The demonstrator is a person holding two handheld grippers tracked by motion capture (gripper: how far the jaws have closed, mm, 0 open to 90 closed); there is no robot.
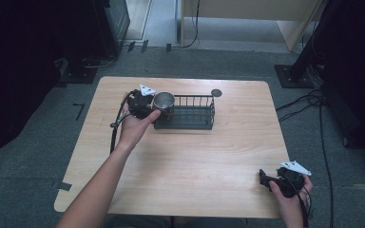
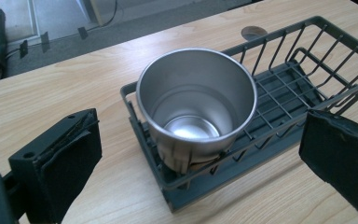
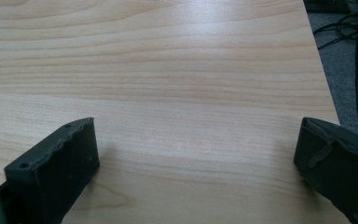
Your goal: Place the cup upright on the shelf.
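a pale wooden table [image 1: 185,156] sitting on grey carpet [image 1: 28,156] in a dim room

light is glancing off the table's wood grain while deep shadow is swallowing the left and right sides of the room. black cables [image 1: 321,107] are trailing across the carpet on the right, a dark stand base [image 1: 292,76] is resting beyond the far right corner, and a light wooden panel [image 1: 247,9] is standing at the back.

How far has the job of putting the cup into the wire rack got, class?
Done: the steel cup stands upright in the near end of the wire rack. In hand: nothing; the left gripper is open beside it. The right gripper idles open. Left: perhaps only withdrawing.
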